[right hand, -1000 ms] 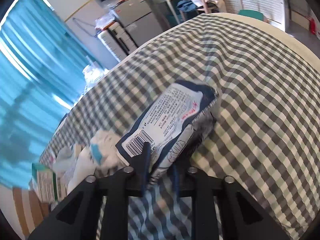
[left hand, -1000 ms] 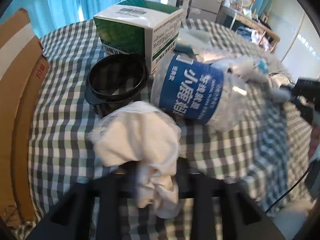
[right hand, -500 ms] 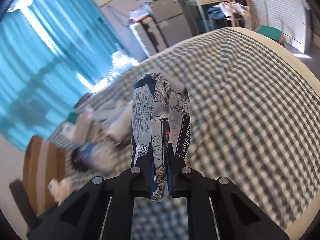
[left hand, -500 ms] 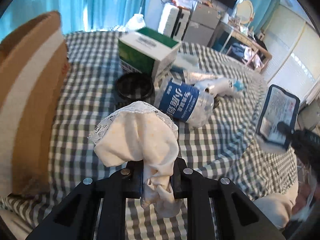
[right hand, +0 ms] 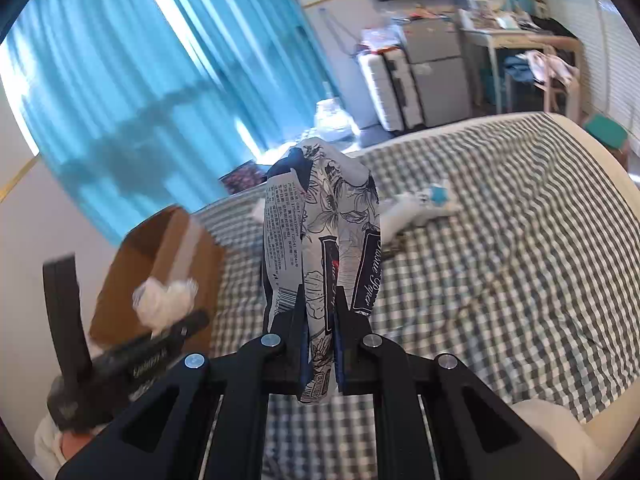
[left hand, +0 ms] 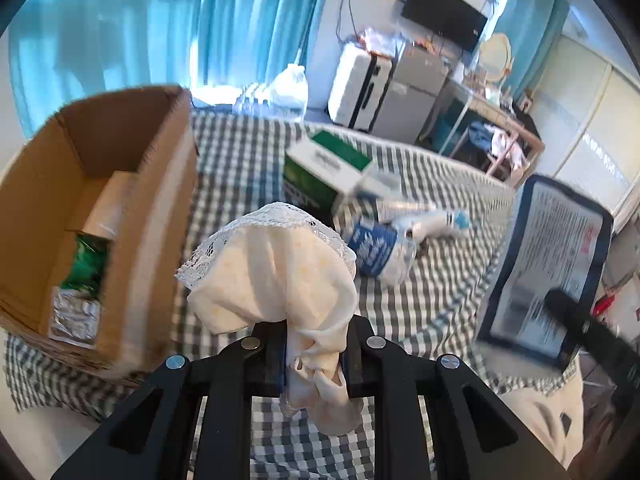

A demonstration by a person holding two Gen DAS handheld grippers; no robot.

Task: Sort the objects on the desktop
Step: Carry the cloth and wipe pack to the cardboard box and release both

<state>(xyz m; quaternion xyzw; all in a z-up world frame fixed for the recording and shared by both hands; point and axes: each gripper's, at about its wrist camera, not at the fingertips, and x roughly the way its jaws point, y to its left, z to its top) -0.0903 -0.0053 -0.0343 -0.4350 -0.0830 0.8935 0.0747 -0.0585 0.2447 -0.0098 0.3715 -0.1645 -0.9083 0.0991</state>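
Cardboard box sits far left on the checked table, its top open. Left gripper pinches a cream cloth in the air just right of it. Right gripper clamps a tissue pack, lifted above the table.

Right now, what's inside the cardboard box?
In the left wrist view the cardboard box holds a green packet and a crinkled silver foil packet near its bottom. An inner flap and the near wall cover the rest of the interior.
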